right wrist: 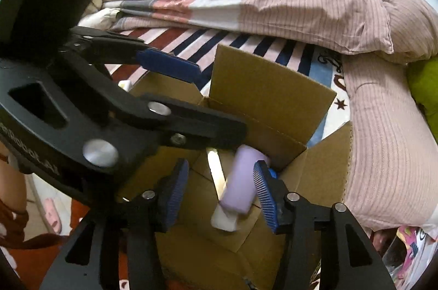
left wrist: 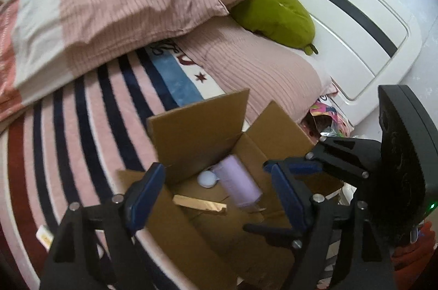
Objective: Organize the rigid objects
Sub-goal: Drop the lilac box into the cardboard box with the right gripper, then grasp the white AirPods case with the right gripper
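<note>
An open cardboard box (left wrist: 197, 125) (right wrist: 260, 87) stands on the striped bed cover. Inside it a lilac bottle (left wrist: 241, 183) (right wrist: 243, 175) with a white cap (right wrist: 223, 219) shows blurred and tilted. Beside the bottle lie a small white round lid (left wrist: 207, 178) and a gold bar (left wrist: 199, 203). My left gripper (left wrist: 216, 197) (right wrist: 221, 101) hangs open over the box mouth, nothing between its blue pads. My right gripper (right wrist: 220, 177) (left wrist: 256, 197) is open too, above the bottle. Its pads (right wrist: 262, 188) stand at either side of the bottle without pressing on it.
A folded striped duvet (left wrist: 109, 16), pink pillows (left wrist: 260, 65) and a green plush toy (left wrist: 276, 13) lie against the white headboard (left wrist: 342, 24). A small white item (left wrist: 43, 235) rests on the cover left of the box. A pink slipper (right wrist: 52, 210) is on the floor.
</note>
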`<state>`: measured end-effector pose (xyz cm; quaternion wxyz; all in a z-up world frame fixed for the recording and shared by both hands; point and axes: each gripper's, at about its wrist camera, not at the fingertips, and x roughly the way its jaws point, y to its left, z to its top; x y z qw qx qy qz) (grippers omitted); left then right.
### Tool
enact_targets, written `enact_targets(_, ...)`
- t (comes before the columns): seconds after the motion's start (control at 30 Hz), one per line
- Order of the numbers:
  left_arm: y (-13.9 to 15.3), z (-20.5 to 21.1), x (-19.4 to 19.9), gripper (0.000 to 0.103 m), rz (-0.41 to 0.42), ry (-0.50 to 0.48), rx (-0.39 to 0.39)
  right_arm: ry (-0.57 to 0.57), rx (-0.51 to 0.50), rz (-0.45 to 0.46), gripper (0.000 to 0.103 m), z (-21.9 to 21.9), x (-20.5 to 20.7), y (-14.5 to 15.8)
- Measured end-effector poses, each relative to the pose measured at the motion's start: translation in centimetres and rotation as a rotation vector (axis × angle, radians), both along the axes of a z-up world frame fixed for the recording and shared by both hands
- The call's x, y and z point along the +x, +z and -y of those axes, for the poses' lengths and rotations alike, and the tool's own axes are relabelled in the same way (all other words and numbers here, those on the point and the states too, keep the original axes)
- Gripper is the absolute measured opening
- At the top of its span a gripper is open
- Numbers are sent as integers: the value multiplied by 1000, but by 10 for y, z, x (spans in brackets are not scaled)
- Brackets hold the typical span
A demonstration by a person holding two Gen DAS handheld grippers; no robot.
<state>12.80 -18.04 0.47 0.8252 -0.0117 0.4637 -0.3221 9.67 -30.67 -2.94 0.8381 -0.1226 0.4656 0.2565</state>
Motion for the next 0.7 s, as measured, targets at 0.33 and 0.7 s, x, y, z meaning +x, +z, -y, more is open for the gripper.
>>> enact_targets(0.33,26,-120,-37,83,124,215,12,149,159,157,101,-57,-33,38)
enact_targets(0.7,-30,-245,-78,83,132,441,85,337,212,87,102,-192,-57,2)
